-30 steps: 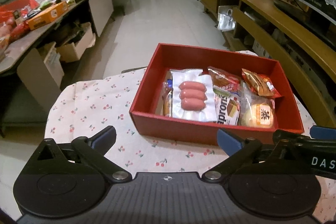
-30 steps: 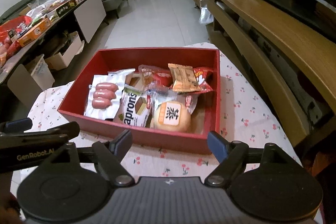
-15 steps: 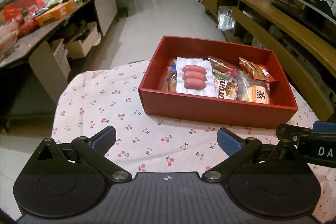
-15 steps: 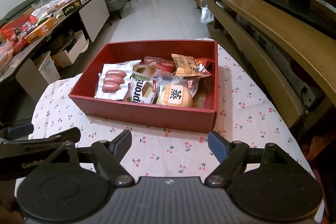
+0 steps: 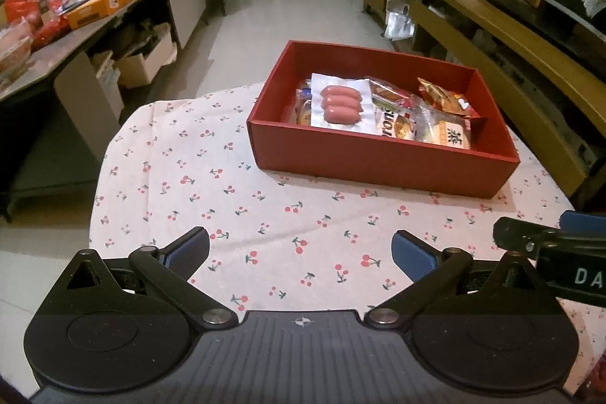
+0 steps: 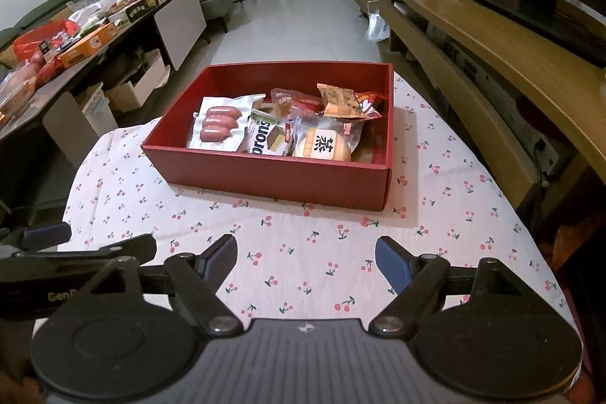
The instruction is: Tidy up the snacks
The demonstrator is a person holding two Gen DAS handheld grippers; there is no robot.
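The shallow red cardboard box (image 6: 272,177) sits on the cherry-print cloth of the tabletop (image 6: 303,252), its crinkly snack packets (image 6: 280,131) heaped loosely, all toward one side. Both the left claw (image 5: 299,252) and right claw (image 6: 305,256) hover spread apart, empty, well short of it; a careless reach could snag the cloth or nudge the light box.

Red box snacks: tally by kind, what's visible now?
In the red cardboard box:
Vacuum pack of pink sausages: 1
Clear pack labelled "prons": 1
Round bun in clear wrap: 1
Orange-brown foil packet: 1
Red wrapper: 1
Total: 5 visible; more may be hidden underneath.
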